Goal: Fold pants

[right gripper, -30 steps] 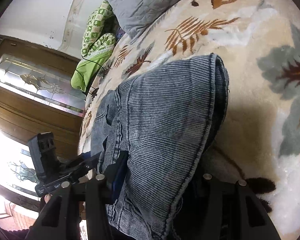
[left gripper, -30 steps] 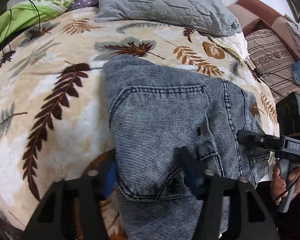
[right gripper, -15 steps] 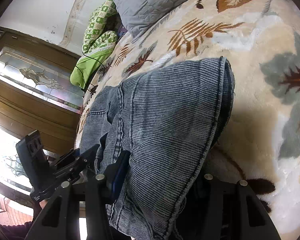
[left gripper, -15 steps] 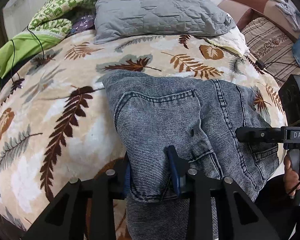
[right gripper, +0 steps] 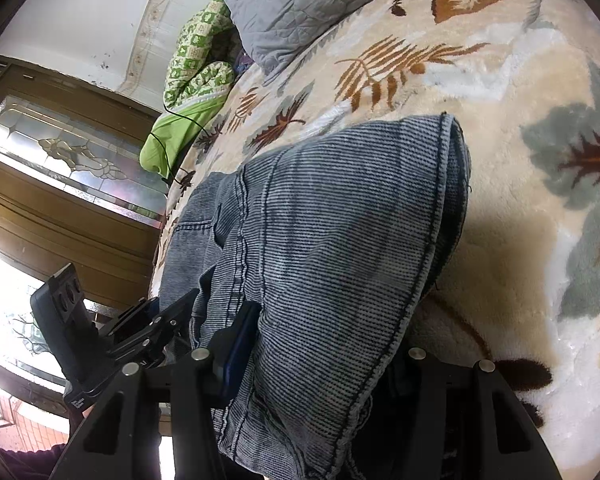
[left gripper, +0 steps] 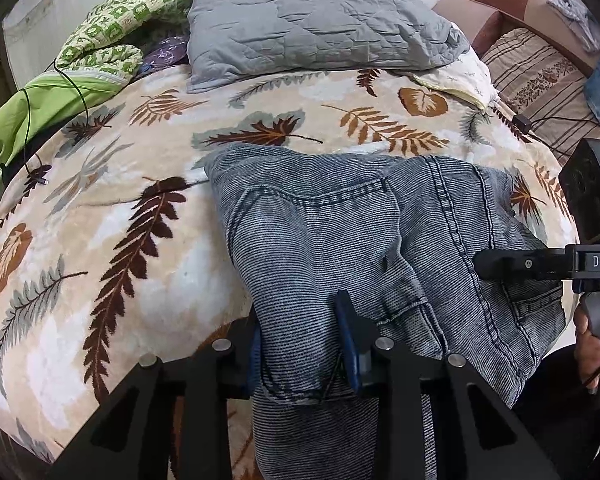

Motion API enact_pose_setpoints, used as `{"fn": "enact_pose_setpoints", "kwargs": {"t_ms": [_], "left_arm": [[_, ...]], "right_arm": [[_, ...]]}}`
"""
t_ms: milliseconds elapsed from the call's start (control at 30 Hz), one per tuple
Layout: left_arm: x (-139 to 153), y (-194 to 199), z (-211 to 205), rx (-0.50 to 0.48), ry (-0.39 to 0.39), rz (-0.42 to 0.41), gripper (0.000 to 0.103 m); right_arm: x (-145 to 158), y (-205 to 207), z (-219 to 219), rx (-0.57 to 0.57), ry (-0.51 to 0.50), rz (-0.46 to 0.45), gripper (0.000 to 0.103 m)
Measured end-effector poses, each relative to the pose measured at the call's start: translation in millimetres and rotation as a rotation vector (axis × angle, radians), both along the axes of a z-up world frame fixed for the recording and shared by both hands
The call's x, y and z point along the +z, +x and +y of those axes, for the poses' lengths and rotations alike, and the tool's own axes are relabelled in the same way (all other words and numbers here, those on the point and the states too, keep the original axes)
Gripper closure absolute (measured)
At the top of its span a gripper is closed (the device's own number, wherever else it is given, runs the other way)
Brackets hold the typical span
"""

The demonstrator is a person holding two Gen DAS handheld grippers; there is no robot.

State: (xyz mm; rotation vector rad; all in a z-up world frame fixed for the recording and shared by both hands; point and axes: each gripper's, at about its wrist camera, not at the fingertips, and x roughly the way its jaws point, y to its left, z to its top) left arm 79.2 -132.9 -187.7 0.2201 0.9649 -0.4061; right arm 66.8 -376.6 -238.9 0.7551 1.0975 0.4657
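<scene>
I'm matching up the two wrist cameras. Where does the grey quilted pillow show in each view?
Left wrist view: grey quilted pillow lies top centre, at the far end of the leaf-print blanket.
Right wrist view: grey quilted pillow sits at the top, left of centre.
Shared landmark: the green patterned quilt just left of it.

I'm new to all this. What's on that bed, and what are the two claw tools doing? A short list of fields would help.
surface: bed with leaf-print blanket
garment: grey-blue jeans, partly folded, near end hanging over the bed edge
left gripper: shut on the jeans
right gripper: denim fills it; one finger hidden, so grip cannot be told
behind: grey pillow, green quilt
</scene>
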Motion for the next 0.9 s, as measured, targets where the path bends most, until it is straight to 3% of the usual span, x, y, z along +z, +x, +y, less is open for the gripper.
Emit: {"fn": "enact_pose_setpoints", "kwargs": {"t_ms": [233, 433, 900], "left_arm": [[0.6, -0.4, 0.4, 0.002, -0.005, 0.000, 0.070], [5.1, -1.7, 1.7, -0.001, -0.012, -0.002, 0.074], [42.9, -1.3, 12.2, 0.019, -0.029, -0.081, 0.078]], "right_arm": [[7.2, -1.9, 11.6, 0.005, -0.057, -0.025, 0.044], [21.7, -6.5, 23.5, 0.004, -0.126, -0.087, 0.049], [64.2, -20.3, 44.3, -0.026, -0.192, -0.308, 0.056]]}}
